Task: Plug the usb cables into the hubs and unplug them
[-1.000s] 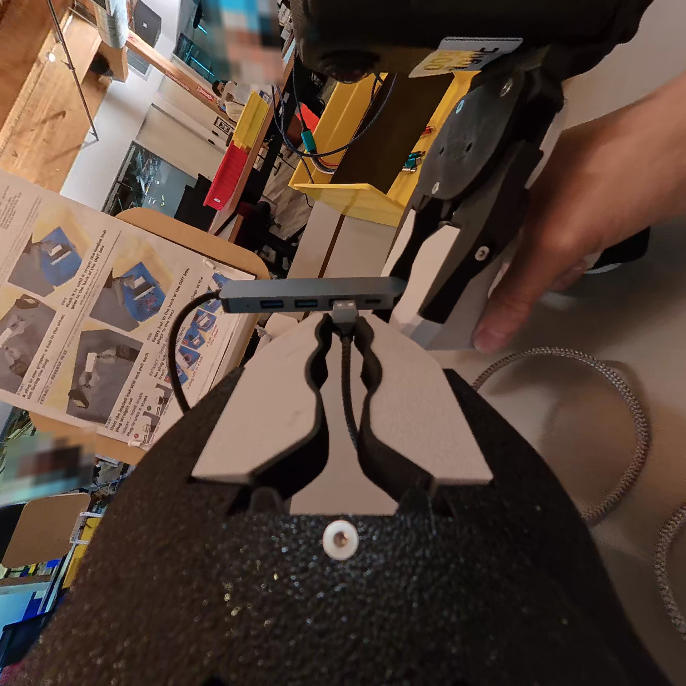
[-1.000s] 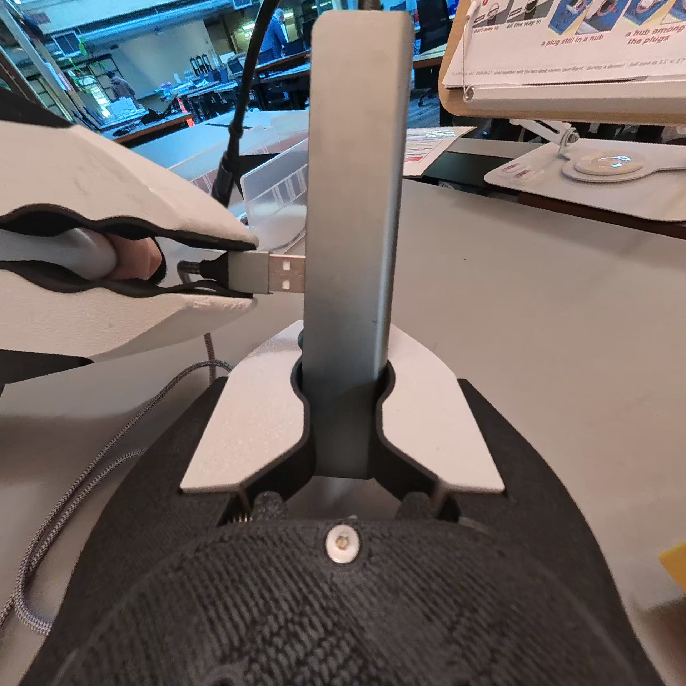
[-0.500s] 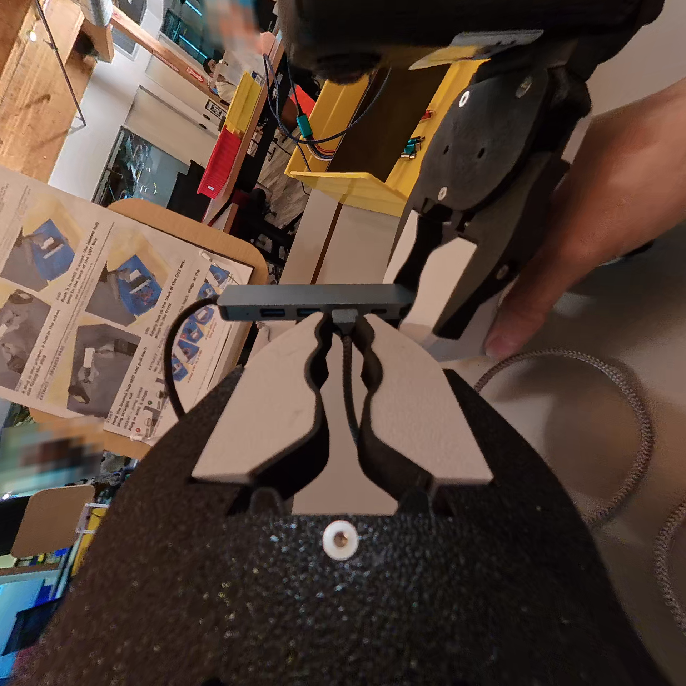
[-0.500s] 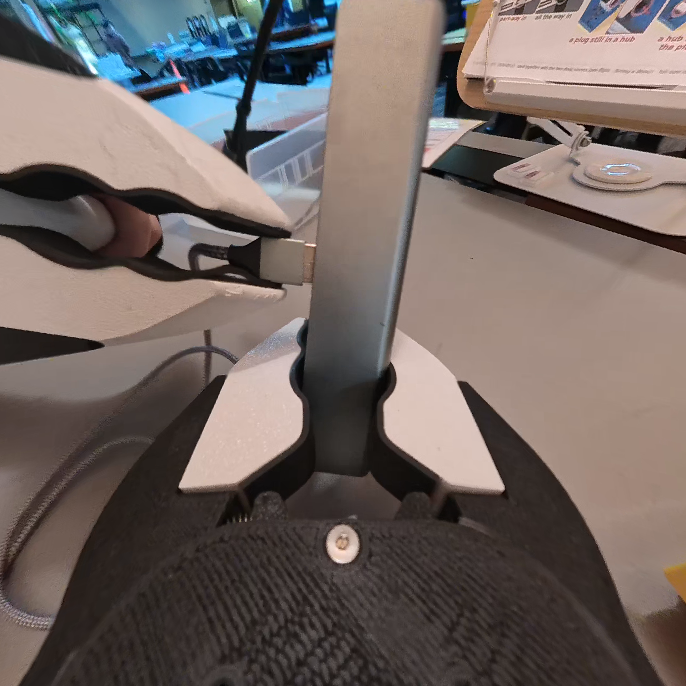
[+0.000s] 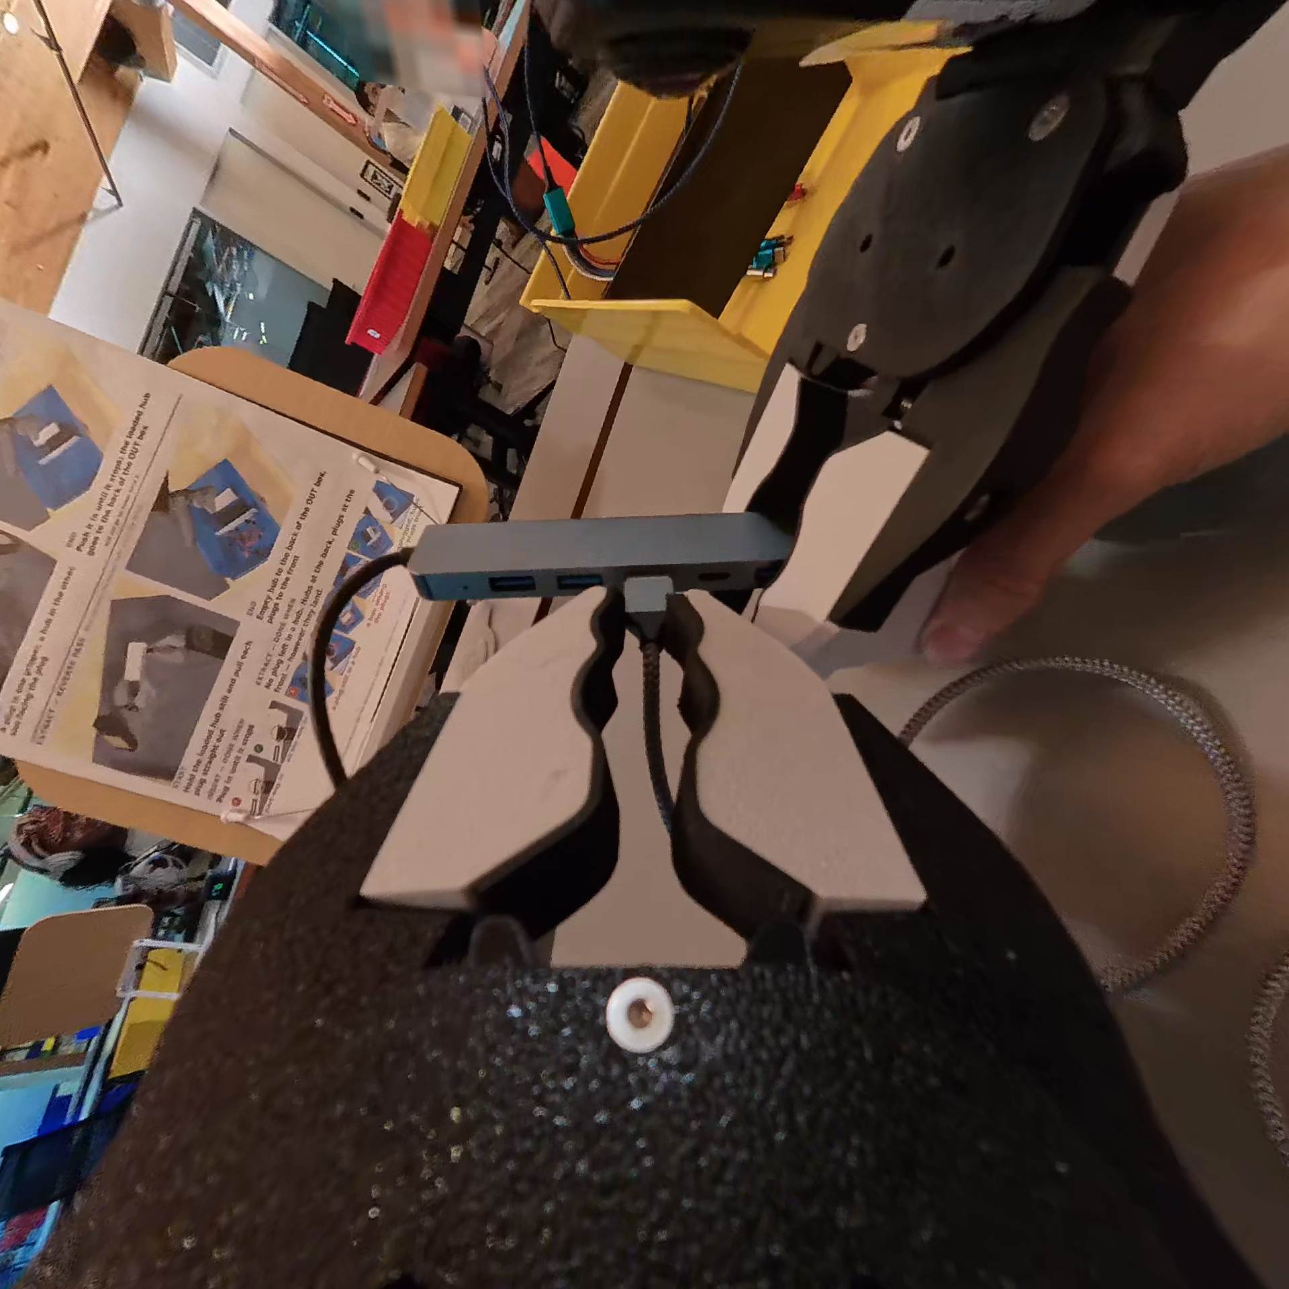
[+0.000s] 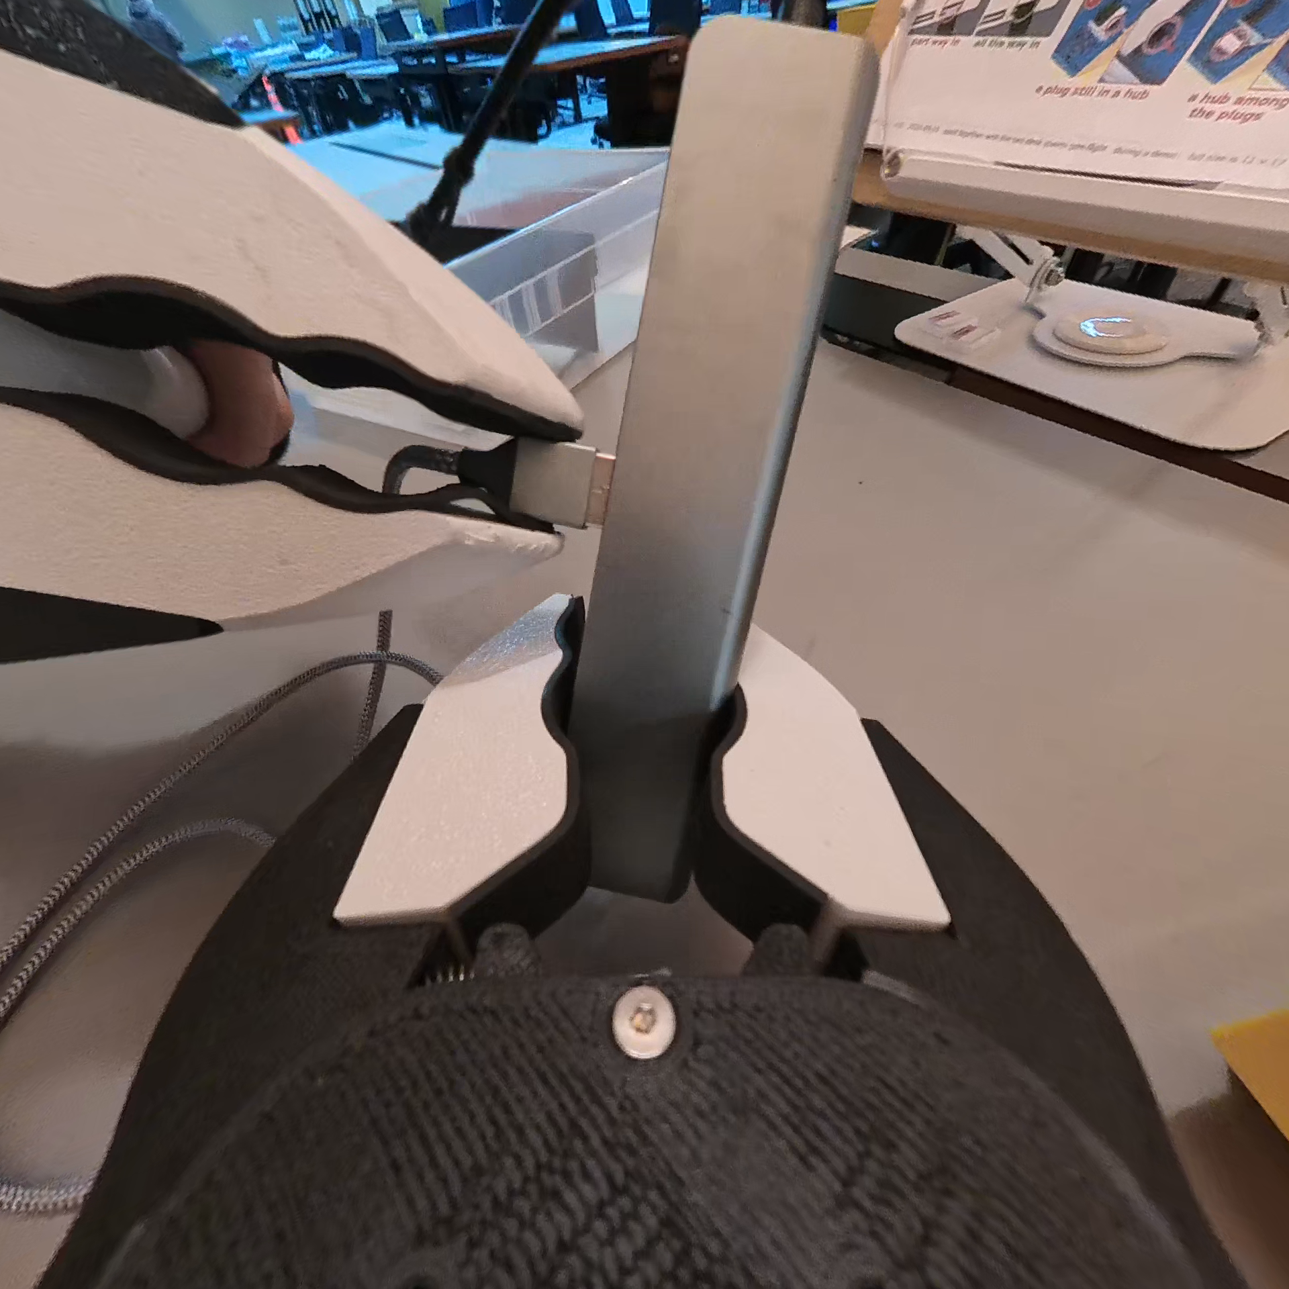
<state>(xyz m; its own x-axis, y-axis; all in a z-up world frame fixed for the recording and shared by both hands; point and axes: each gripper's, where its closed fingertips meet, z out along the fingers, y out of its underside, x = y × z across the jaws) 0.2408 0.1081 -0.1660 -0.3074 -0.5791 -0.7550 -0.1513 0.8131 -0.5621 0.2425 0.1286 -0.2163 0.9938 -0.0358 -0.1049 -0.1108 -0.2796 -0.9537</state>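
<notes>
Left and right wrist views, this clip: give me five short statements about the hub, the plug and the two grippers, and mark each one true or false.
1. The right gripper is shut on the grey USB hub. True.
2. The left gripper holds nothing. False: its fingers are closed on the USB plug of the braided cable.
3. The plug meets the hub at a port on its edge, with two blue ports free beside it. True.
4. The hub lies flat on the table. False: it is held up off the table in the right gripper.
5. The hub's own black cable is cut off. False: it leaves the hub's far end and loops down behind the left gripper.
</notes>
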